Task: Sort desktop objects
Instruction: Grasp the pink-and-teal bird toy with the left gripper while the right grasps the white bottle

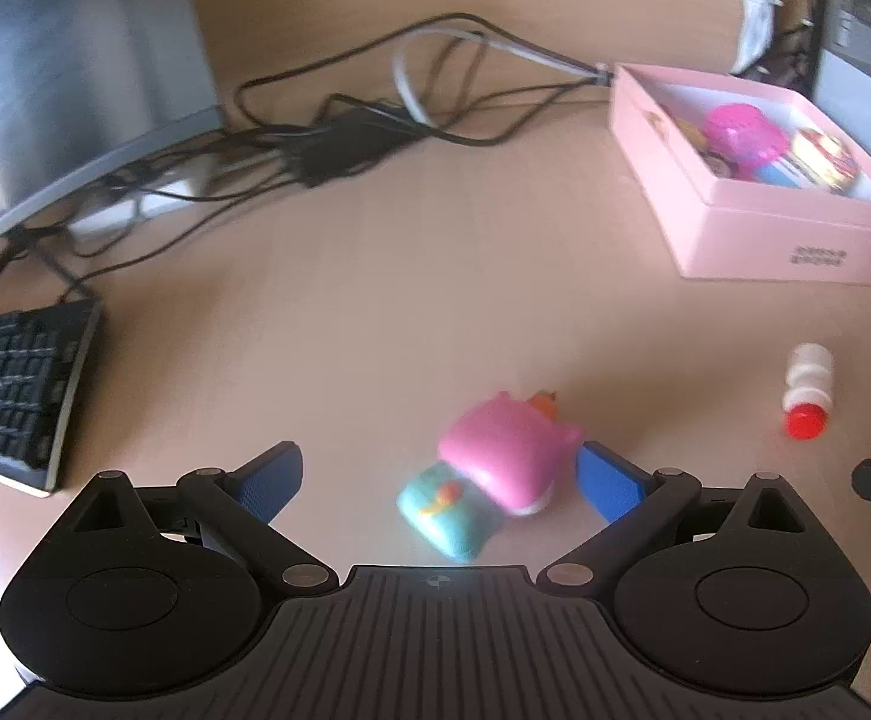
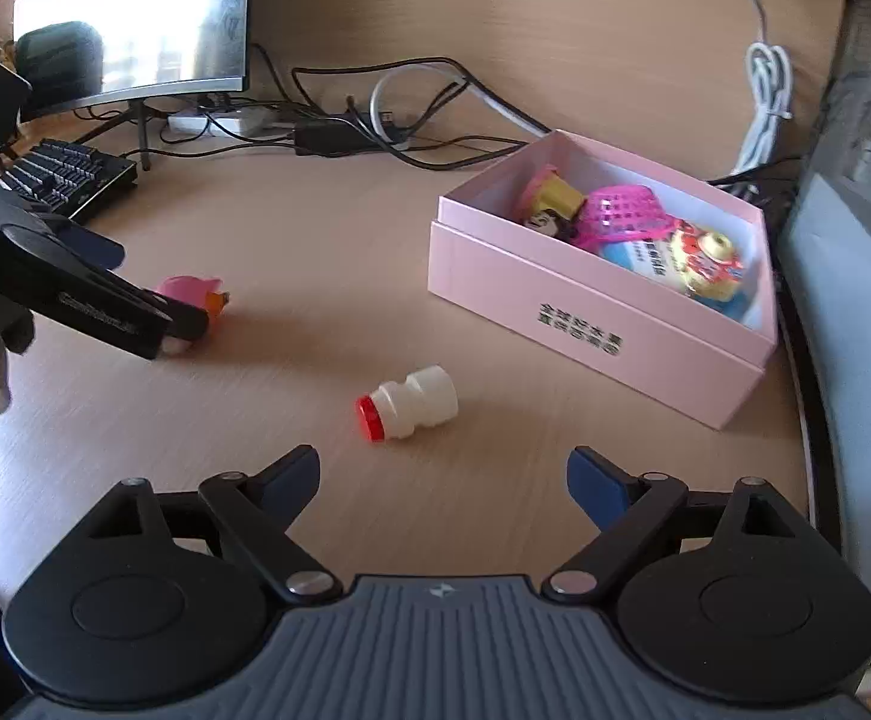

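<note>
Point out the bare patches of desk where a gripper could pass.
Bare wood lies between the keyboard and the pink box, and between the pink toy and the white bottle. It is crowded along the back, where cables tangle under the monitor.

toy (image 1: 504,468) lies on the desk (image 1: 375,300) between the left gripper's (image 1: 438,477) jaws; bottle (image 2: 410,403) lies on its side to the toy's right; box (image 2: 603,276) of small items behind the bottle; keyboard (image 1: 12,393) far left.

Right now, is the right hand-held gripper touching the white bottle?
Apart. Right wrist view shows bare desk between the open right hand-held gripper and the white bottle lying ahead.
</note>
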The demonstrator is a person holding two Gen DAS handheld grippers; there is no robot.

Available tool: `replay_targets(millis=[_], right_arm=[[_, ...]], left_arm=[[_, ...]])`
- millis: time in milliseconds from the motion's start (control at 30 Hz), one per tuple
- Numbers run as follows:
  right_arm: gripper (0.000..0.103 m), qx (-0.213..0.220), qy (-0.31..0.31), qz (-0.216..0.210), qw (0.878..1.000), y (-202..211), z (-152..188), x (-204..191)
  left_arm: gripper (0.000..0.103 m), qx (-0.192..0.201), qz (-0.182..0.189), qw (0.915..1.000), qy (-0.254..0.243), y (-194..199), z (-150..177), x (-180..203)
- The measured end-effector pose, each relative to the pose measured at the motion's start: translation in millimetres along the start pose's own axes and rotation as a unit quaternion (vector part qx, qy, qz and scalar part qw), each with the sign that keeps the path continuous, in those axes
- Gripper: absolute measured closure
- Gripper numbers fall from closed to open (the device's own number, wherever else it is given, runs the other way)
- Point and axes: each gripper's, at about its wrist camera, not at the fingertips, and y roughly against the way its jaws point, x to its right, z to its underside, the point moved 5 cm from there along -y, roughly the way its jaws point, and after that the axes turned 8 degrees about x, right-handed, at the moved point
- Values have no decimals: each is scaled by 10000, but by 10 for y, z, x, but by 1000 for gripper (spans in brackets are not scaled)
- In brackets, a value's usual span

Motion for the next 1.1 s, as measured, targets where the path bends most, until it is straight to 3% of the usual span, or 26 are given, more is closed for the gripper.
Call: replay_targets(millis=[100, 233, 300, 400, 533, 633, 900, 1100], right_arm=[[13, -47, 69, -188, 9998, -180, -6, -9], [29, -206, 310, -264, 9990, -362, -5, -79], [29, -217, 314, -286, 9989, -380, -7, -99], [29, -269, 277, -400, 9985, -354, -1, -180], [29, -286, 370, -962, 9943, -321, 17, -416], [29, -162, 462, -1143, 9922, -280, -4, -520], [20, 120, 439, -504, 9977, -123, -105, -191], [18, 204, 188, -111, 9996, 19, -96, 93]], left_arm=[[2, -7, -219, 9997, 63, 38, 22, -129], [2, -108, -442, 9988, 155, 106, 136, -286], [2, -182, -515, 9982, 250, 129, 193, -358], [2, -272, -513, 9973, 442, 153, 251, -421], [2, -309, -406, 9972, 556, 156, 246, -421], [2, -245, -283, 9979, 529, 194, 223, -370], [2, -65, 397, 9977, 553, 295, 213, -217], [2, -128, 421, 9978, 498, 200, 175, -53]])
